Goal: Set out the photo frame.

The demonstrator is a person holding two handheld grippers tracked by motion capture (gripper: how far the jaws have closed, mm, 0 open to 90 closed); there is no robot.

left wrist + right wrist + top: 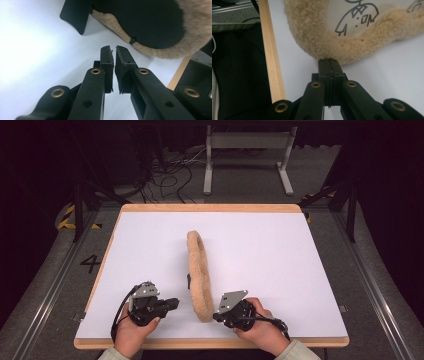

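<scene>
A round frame (196, 270) with a tan fleece rim stands on edge on the white table (280, 265), seen edge-on in the high view. My left gripper (172, 303) is just left of its near end. In the left gripper view my left gripper (113, 48) has a narrow gap between its jaws with nothing in it, facing the frame's black back (145, 22) and its stand flap (75, 17). My right gripper (216, 316) is shut. Its tips (329, 60) touch the fleece rim (312, 32) below a cartoon drawing (357, 15). Whether they pinch any fleece I cannot tell.
The table's wooden front edge (270, 62) runs close beside my right gripper. Beyond the far edge stand a grey metal stand (247, 150) and loose cables (165, 180) on the floor. White tabletop stretches left and right of the frame.
</scene>
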